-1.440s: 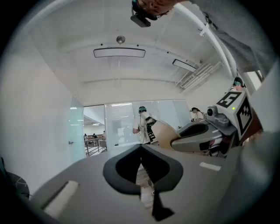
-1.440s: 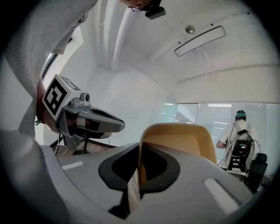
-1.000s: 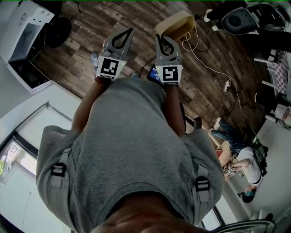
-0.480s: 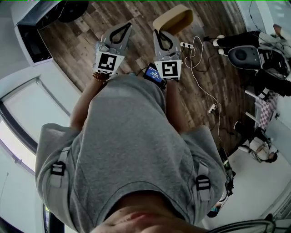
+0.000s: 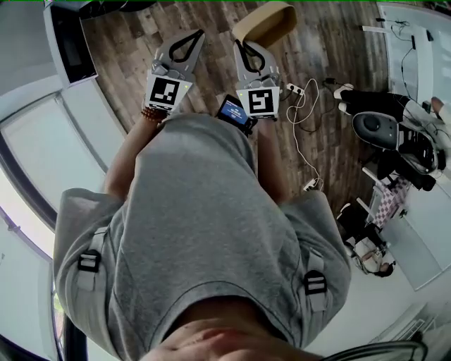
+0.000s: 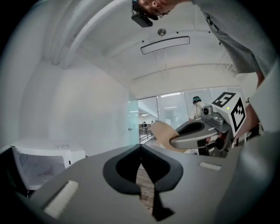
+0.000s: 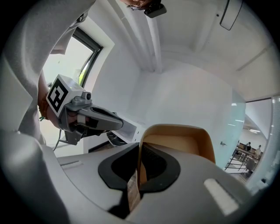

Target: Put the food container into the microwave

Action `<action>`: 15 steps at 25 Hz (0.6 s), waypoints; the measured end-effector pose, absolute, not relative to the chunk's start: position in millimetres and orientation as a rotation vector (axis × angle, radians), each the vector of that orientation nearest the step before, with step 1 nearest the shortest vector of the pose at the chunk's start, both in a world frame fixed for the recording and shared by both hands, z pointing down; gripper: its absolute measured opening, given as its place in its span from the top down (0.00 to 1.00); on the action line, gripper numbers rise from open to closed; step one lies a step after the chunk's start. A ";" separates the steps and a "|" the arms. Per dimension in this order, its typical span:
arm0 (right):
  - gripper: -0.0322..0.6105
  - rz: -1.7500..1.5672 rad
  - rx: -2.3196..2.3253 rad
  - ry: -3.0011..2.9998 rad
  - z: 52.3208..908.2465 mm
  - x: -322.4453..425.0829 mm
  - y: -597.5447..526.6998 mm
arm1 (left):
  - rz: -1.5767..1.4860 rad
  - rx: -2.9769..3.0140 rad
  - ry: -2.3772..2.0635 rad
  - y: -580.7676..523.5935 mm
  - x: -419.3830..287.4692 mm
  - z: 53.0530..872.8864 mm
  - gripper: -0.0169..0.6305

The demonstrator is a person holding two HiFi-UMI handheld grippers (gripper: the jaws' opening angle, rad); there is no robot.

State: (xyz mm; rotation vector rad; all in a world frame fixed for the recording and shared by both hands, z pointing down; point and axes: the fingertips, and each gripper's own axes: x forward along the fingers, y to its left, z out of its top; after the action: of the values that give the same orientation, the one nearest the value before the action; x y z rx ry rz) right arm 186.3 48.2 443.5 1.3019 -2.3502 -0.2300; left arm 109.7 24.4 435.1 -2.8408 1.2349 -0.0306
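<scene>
The right hand-held gripper is closed on one thin wall of the tan food container, with the wall pinched edge-on between the jaws and the open box standing out beyond them. The left hand-held gripper is just beside it, jaws shut together on nothing. Both are held out in front of the person's body above the wooden floor, with no bench beneath them.

The scene has changed over the last second, but the grip has not. The microwave has slid from the left side of the head view up into the far-left corner, and the floor has swung round under the grippers, which keep their place against the body. I read that as the person turning to face the microwave with the container already in hand. The microwave's dark cavity shows, so the door seems open, but the container is well apart from it, so the approach and placing are not yet done.
</scene>
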 end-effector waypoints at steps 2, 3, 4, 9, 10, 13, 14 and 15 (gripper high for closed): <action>0.91 -0.215 1.261 -2.361 443.6 164.8 26.5 | -0.039 -2.824 1.260 4.3 89.9 435.0 0.97; 0.91 -0.217 1.244 -2.369 444.0 153.8 15.3 | -0.035 -2.818 1.273 -5.9 80.2 434.1 0.97; 0.91 -0.227 1.227 -2.378 444.8 142.5 4.1 | -0.025 -2.815 1.285 -16.2 70.6 433.1 0.97; 0.91 -0.342 1.120 -2.402 443.1 84.5 -47.4 | 0.001 -2.784 1.324 -60.3 26.4 425.9 0.97; 0.91 -0.332 1.119 -2.427 438.5 73.7 -57.4 | 0.003 -2.784 1.332 -67.7 19.2 423.5 0.97; 0.91 -0.278 1.118 -2.482 434.1 46.8 -80.4 | -0.007 -2.806 1.369 -82.1 -3.3 420.6 0.97; 0.91 -0.291 1.109 -2.494 434.0 37.7 -87.0 | -0.002 -2.792 1.375 -86.8 -11.8 419.8 0.97; 0.91 -0.311 1.092 -2.503 433.7 27.9 -92.8 | 0.007 -2.763 1.378 -92.3 -21.1 418.3 0.97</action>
State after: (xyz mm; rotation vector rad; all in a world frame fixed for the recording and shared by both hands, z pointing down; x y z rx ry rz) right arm 27.9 -92.8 433.7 1.0922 -2.5029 -0.3108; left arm -21.1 -92.3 418.3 -2.7632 1.3781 0.0074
